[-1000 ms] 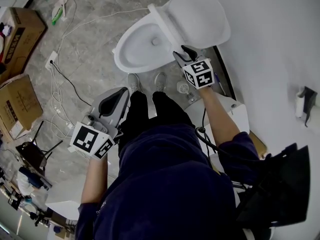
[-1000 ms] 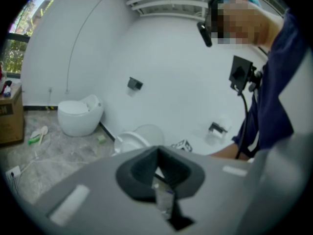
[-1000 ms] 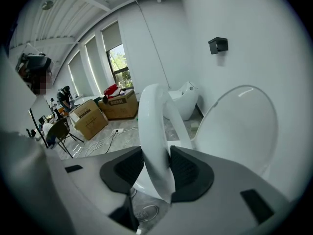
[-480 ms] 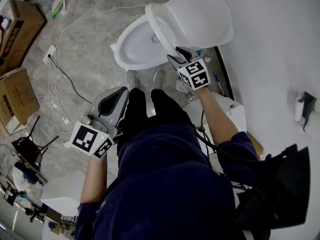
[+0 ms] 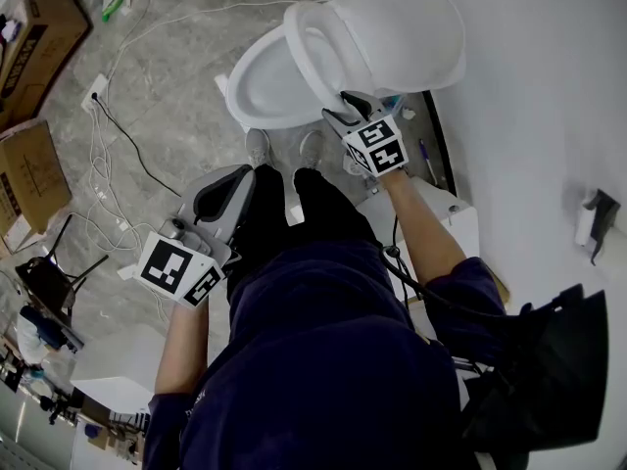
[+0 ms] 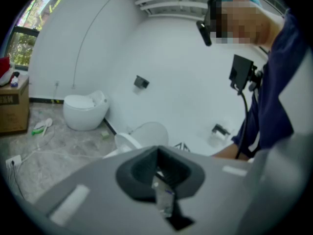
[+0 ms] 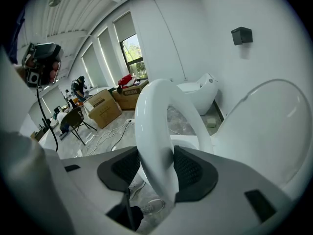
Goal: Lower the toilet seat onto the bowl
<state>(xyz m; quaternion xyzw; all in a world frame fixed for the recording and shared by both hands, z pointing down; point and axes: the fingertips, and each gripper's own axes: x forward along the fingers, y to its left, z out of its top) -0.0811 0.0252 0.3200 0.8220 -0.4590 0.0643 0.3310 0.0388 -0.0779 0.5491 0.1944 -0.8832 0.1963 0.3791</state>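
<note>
**Head view:** Gripping white ring-shaped plastic toilet seat (image 5: 304,47) at its near rim with right gripper (image 5: 343,104). Holding seat tilted, partway between raised white oval lid (image 5: 411,27) and white ceramic bowl (image 5: 257,84), not yet resting on bowl. Carrying left gripper (image 5: 242,177) low beside dark-trousered legs, well apart from toilet, above grey marbled floor (image 5: 167,76). Noting brown cardboard boxes (image 5: 29,179) and white cables (image 5: 103,155) lying on floor at left.

**Left gripper view:** Pressing jaws of left gripper (image 6: 157,151) together, clasping nothing. Looking past jaws at toilet, lid (image 6: 149,131) up against white wall. Noting second, egg-shaped white toilet (image 6: 85,110) standing further left by same wall.

**Right gripper view:** Clasping toilet seat (image 7: 154,121) in right gripper (image 7: 156,168), with seat rim filling the gap and touching both dark ribbed pads. Having just been easing these jaws wider, seat between them throughout. Seeing lid (image 7: 274,126) curving up at right, egg-shaped toilet (image 7: 198,94) and cardboard boxes (image 7: 105,106) beyond.
</note>
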